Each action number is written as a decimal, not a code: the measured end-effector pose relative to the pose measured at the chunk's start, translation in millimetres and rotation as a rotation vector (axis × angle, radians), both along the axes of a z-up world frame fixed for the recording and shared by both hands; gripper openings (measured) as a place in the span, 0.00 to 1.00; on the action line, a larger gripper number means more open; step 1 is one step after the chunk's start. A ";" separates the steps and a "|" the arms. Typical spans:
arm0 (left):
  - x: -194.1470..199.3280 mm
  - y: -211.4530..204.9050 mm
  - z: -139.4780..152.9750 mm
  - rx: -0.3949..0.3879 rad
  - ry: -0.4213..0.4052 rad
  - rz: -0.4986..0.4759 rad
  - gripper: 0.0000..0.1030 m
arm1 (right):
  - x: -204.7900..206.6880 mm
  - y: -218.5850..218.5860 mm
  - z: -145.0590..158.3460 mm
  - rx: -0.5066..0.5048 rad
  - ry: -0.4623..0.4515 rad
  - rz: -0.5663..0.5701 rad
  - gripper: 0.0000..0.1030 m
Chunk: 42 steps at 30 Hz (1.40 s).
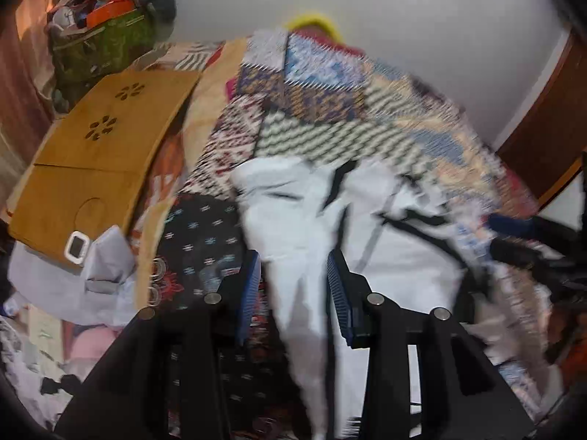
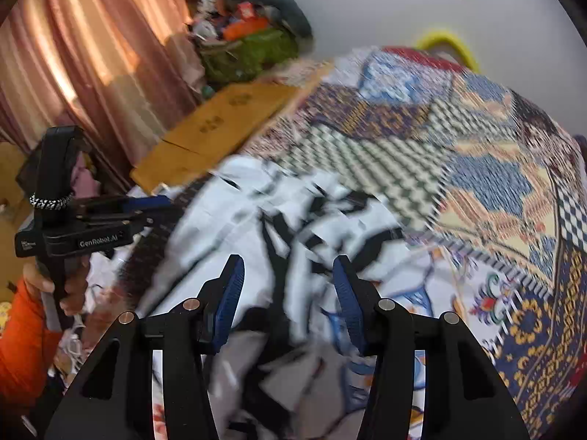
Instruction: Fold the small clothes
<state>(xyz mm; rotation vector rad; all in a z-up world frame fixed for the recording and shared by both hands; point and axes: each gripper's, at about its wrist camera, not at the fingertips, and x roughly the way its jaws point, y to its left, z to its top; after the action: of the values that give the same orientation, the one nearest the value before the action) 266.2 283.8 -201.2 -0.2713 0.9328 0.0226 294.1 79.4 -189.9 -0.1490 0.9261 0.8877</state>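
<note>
Fingers (image 1: pixel 335 286) of both grippers stand partly apart over the white garment (image 1: pixel 293 220), gripping nothing.

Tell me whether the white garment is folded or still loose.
Loose, not folded: the white garment lies rumpled on the patterned bedspread, creases and black trim running unevenly. Blur hides finer detail.

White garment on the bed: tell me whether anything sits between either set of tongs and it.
Nothing visible does. The white garment with black trim lies uppermost on the patterned bedspread. It shows directly between the open fingers of the left tongs and the right tongs. The wooden lap table sits off to the side.
</note>
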 end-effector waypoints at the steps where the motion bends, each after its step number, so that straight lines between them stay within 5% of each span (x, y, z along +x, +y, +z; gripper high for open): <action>1: -1.1 -3.1 1.9 -0.018 -0.010 -0.011 0.38 | -1.0 4.9 1.7 0.017 0.004 0.018 0.45; 6: 7.7 -21.2 -38.0 -0.071 0.105 -0.033 0.38 | -3.4 33.1 -28.8 -0.022 0.093 0.076 0.45; 8: 9.2 -24.3 -65.7 -0.044 0.188 -0.025 0.37 | 3.6 36.3 -54.4 -0.089 0.126 0.065 0.45; 11: -3.8 -28.6 -68.1 0.006 0.179 -0.032 0.37 | 6.9 23.8 -65.7 -0.085 0.186 0.060 0.42; 18: -38.8 -30.4 -37.9 -0.062 0.128 -0.027 0.38 | -33.9 -1.4 -31.7 -0.109 0.040 0.095 0.45; 22: -49.3 -57.9 -47.3 -0.017 0.137 -0.073 0.43 | -57.5 4.8 -46.0 -0.175 -0.018 0.131 0.45; 30: -79.3 -57.2 -57.7 0.011 0.152 -0.026 0.52 | -67.3 -30.4 -47.7 -0.179 -0.003 0.077 0.47; 36: -109.8 -48.9 -38.4 0.037 0.159 0.048 0.52 | -80.9 -54.2 -32.0 -0.153 -0.017 0.020 0.47; 42: -150.1 -56.2 43.9 0.084 -0.043 0.132 0.51 | -105.5 -76.5 40.0 0.022 -0.157 -0.011 0.48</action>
<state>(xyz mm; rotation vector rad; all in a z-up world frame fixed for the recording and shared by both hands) 116.2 227.7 -157.3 -0.2542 0.8682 0.1761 188.6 2.9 -149.9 -0.1918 0.7707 0.8626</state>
